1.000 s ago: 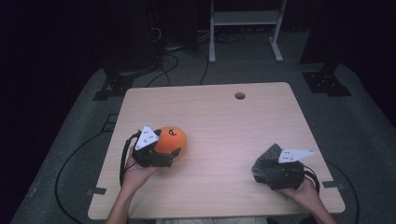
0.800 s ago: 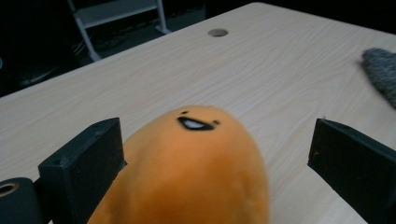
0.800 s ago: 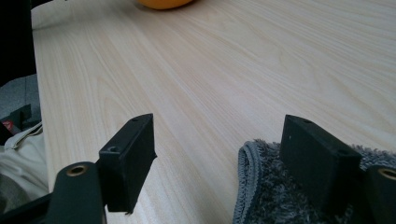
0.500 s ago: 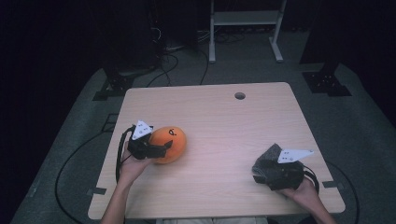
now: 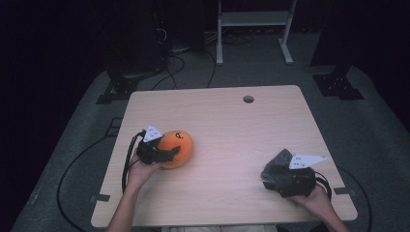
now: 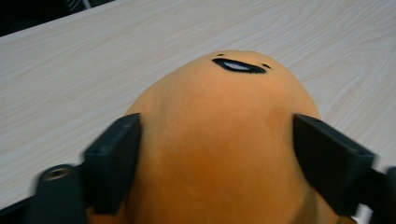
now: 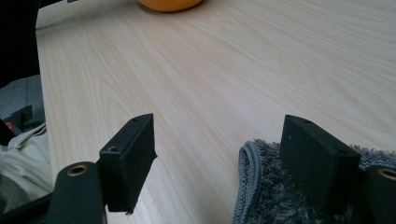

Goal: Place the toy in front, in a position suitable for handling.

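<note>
Two claws: left claw (image 6: pixel 217 154) has just been closing, grasping the plush (image 6: pixel 219 140); lift next. Right claw (image 7: pixel 219 158) released.

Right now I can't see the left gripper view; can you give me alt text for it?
An orange plush toy with a small stitched face sits between the left gripper's two black jaws, which have just been closing and now press its sides. It rests on a pale wooden table that stretches away behind it.
</note>
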`<act>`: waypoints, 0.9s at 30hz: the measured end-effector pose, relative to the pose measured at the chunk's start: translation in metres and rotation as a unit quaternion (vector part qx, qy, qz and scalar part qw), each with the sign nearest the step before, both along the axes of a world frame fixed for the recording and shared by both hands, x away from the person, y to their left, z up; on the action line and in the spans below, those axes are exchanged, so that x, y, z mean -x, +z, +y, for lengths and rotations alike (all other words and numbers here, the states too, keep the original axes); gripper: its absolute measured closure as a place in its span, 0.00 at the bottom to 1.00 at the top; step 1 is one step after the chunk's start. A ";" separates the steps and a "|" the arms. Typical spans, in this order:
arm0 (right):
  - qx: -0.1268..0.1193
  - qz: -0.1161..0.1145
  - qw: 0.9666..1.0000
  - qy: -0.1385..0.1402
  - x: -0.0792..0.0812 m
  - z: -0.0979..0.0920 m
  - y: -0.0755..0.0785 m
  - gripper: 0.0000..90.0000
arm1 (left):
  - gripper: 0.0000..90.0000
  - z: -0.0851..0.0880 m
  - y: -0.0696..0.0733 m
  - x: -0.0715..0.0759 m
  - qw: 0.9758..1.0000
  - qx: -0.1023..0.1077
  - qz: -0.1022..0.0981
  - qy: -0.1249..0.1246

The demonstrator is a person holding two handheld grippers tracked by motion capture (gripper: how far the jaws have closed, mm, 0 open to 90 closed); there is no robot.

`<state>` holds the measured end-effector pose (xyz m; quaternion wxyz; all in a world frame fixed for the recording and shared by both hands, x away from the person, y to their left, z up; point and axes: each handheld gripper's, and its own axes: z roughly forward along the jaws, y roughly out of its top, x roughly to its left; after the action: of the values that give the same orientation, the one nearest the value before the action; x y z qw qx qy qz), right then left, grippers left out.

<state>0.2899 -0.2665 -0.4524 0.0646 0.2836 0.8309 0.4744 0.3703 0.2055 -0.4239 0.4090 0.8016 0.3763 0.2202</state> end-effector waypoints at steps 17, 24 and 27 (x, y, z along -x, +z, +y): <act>-0.004 -0.002 1.000 -0.012 -0.002 -0.005 0.002 0.28 | 0.51 0.000 0.027 0.013 0.999 0.026 -0.026 0.000; -0.010 -0.007 1.000 -0.021 -0.001 -0.010 0.004 0.28 | 0.50 -0.024 0.036 0.020 0.997 0.048 -0.016 -0.063; -0.012 -0.008 1.000 -0.024 -0.001 -0.012 0.005 0.28 | 0.50 -0.037 0.037 0.023 0.995 0.043 -0.019 -0.084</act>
<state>0.2909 -0.2786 -0.4473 0.0795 0.3002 0.8175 0.4851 0.3472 0.1684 -0.3867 0.4671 0.8078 0.3089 0.1840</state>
